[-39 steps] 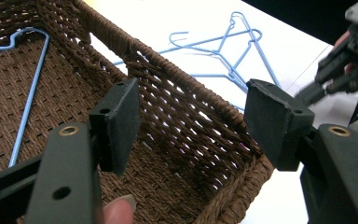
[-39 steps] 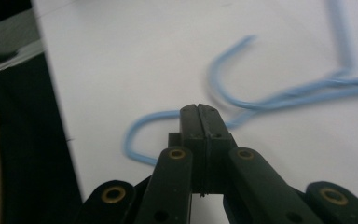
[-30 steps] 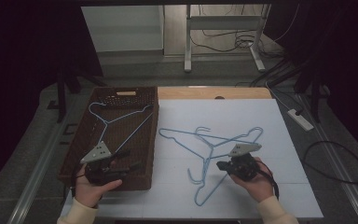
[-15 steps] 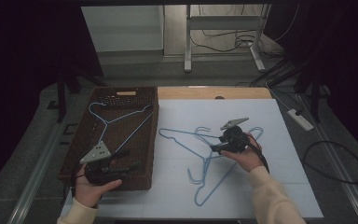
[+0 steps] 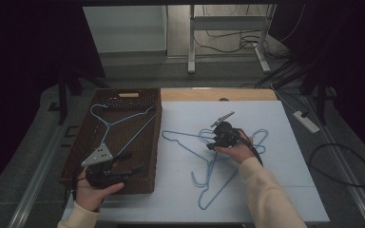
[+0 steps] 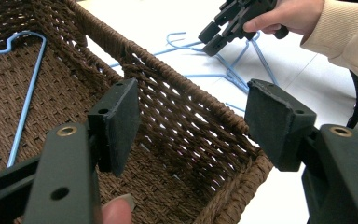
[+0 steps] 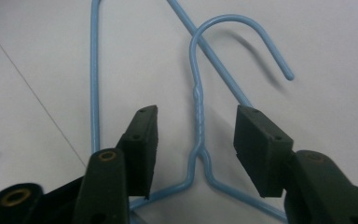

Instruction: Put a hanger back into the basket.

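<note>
Blue wire hangers point(image 5: 218, 161) lie tangled on the white tabletop point(image 5: 290, 190), around its middle, and my right gripper point(image 5: 217, 141) is over them, pointing toward the left edge. In the right gripper view its jaws stand wide, one on each side of the twisted neck point(image 7: 199, 116) of one hanger, with the pads point(image 7: 142, 140) just off the wire and not touching it; the hook point(image 7: 242, 32) curls away beyond the jaw tips, and a straight bar of another hanger crosses under it. I cannot tell from the high view how many hangers are in the pile. My left gripper point(image 5: 123, 161) is over the near right corner of the brown wicker basket point(image 5: 76, 156), which sits along the left edge of the tabletop. Its jaws are also wide with nothing between them; in the left gripper view I look through the gap at the woven basket wall point(image 6: 182, 107). One more hanger point(image 5: 119, 126) lies flat inside the basket, hook toward the far left corner, well apart from the left gripper. Past the basket rim, the left gripper view also catches the right gripper point(image 6: 219, 30) tilted down over the pile.
</note>
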A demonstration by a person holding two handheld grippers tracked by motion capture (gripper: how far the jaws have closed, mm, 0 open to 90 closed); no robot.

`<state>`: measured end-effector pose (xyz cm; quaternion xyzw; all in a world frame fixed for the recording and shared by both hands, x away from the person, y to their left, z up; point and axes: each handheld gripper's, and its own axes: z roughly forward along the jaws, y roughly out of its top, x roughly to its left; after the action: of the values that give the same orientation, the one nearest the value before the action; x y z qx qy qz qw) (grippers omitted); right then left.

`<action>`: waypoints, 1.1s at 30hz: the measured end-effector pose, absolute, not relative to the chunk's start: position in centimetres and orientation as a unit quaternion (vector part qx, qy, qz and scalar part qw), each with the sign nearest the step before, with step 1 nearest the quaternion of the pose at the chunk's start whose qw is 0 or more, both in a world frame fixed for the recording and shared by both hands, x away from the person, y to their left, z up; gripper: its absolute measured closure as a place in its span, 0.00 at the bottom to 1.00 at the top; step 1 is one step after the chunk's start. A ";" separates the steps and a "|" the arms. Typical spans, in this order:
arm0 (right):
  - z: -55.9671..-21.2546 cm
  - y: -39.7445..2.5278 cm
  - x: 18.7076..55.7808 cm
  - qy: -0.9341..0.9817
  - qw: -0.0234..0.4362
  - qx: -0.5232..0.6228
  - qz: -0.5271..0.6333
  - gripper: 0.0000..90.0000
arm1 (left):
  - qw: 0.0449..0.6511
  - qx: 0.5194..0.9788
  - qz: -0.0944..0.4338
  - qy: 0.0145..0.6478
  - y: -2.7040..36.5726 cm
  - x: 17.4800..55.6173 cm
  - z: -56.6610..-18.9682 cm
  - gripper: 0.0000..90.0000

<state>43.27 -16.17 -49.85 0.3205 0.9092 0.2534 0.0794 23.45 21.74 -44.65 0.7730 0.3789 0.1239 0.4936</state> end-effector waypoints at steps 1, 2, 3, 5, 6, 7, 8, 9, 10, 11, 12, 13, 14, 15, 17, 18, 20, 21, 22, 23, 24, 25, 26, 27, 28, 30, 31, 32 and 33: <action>-49.9 -16.0 43.4 0.910 0.080 0.321 0.250 0.58 | 0.494 0.773 0.124 0.379 21.7 23.4 -44.6 0.39; -50.0 -15.9 43.4 0.911 0.083 0.320 0.245 0.60 | 0.494 0.773 0.124 0.379 21.7 23.5 -44.6 0.39; -50.0 -15.8 43.5 0.912 0.085 0.320 0.241 0.61 | 0.494 0.773 0.122 0.379 21.7 23.5 -44.6 0.40; -50.1 -15.6 43.7 0.914 0.085 0.320 0.234 0.64 | 0.495 0.774 0.121 0.377 21.7 23.4 -44.6 0.39; -50.1 -15.4 43.7 0.915 0.086 0.319 0.232 0.66 | 0.494 0.774 0.120 0.376 21.7 23.4 -44.5 0.39; -50.2 -15.3 43.7 0.917 0.086 0.316 0.228 0.68 | 0.494 0.775 0.120 0.376 21.7 23.4 -44.5 0.39; -50.2 -15.2 43.7 0.918 0.087 0.315 0.224 0.69 | 0.494 0.775 0.119 0.375 21.7 23.4 -44.5 0.39; -50.3 -15.0 43.6 0.920 0.089 0.312 0.218 0.70 | 0.495 0.775 0.119 0.376 21.7 23.4 -44.5 0.39; -50.3 -15.0 43.6 0.920 0.089 0.312 0.218 0.70 | 0.495 0.775 0.119 0.376 21.7 23.4 -44.5 0.39; -50.4 -14.9 43.6 0.923 0.090 0.309 0.212 0.74 | 0.494 0.775 0.119 0.376 21.8 23.4 -44.5 0.39; -50.4 -14.8 43.6 0.922 0.087 0.312 0.213 0.77 | 0.494 0.775 0.119 0.376 21.8 23.4 -44.5 0.39; -50.4 -14.8 43.6 0.922 0.087 0.312 0.213 0.77 | 0.494 0.775 0.119 0.376 21.8 23.4 -44.5 0.39; -50.4 -14.8 43.5 0.922 0.086 0.313 0.212 0.83 | 0.493 0.776 0.119 0.375 21.8 23.4 -44.5 0.39; -50.4 -14.8 43.5 0.922 0.087 0.314 0.210 0.89 | 0.493 0.776 0.120 0.375 21.8 23.4 -44.5 0.39; -50.4 -14.8 43.5 0.922 0.086 0.315 0.208 0.94 | 0.493 0.775 0.120 0.377 21.8 23.4 -44.5 0.39; -50.4 -14.8 43.5 0.922 0.087 0.314 0.207 0.95 | 0.493 0.775 0.120 0.377 21.8 23.4 -44.5 0.39; -50.3 -14.9 43.4 0.924 0.093 0.312 0.202 0.95 | 0.493 0.775 0.120 0.377 21.8 23.4 -44.5 0.39; -50.2 -15.0 43.3 0.924 0.093 0.314 0.198 0.95 | 0.493 0.775 0.119 0.377 21.8 23.4 -44.6 0.39; -50.2 -15.1 43.2 0.924 0.096 0.314 0.197 0.95 | 0.492 0.776 0.120 0.377 21.8 23.4 -44.6 0.39; -50.1 -15.3 43.0 0.924 0.099 0.314 0.194 0.95 | 0.492 0.776 0.120 0.376 21.8 23.4 -44.6 0.39; -50.0 -15.5 42.9 0.924 0.100 0.314 0.196 0.95 | 0.492 0.776 0.120 0.377 21.8 23.4 -44.6 0.39; -49.9 -15.7 42.8 0.923 0.100 0.314 0.198 0.95 | 0.492 0.776 0.120 0.377 21.8 23.4 -44.6 0.39; -49.7 -15.9 42.6 0.922 0.103 0.314 0.203 0.95 | 0.492 0.776 0.119 0.377 21.8 23.4 -44.6 0.39; -49.4 -16.3 42.3 0.920 0.108 0.313 0.210 0.95 | 0.493 0.775 0.120 0.377 21.8 23.4 -44.5 0.39; -49.1 -16.6 42.0 0.918 0.110 0.312 0.221 0.95 | 0.493 0.775 0.120 0.377 21.8 23.4 -44.5 0.39; -48.7 -17.1 41.5 0.913 0.116 0.312 0.235 0.95 | 0.492 0.775 0.120 0.376 21.8 23.4 -44.5 0.39; -48.4 -17.5 41.0 0.909 0.122 0.312 0.247 0.95 | 0.493 0.775 0.119 0.377 21.8 23.4 -44.5 0.39; -48.2 -17.7 40.8 0.907 0.124 0.313 0.254 0.95 | 0.492 0.775 0.119 0.377 21.7 23.4 -44.5 0.39; -48.1 -18.0 40.5 0.904 0.128 0.313 0.262 0.95 | 0.491 0.776 0.119 0.377 21.7 23.4 -44.5 0.39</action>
<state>40.50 -17.96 -48.05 0.3135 0.9038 0.2618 0.1276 23.44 21.68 -44.54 0.7759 0.3773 0.1189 0.4915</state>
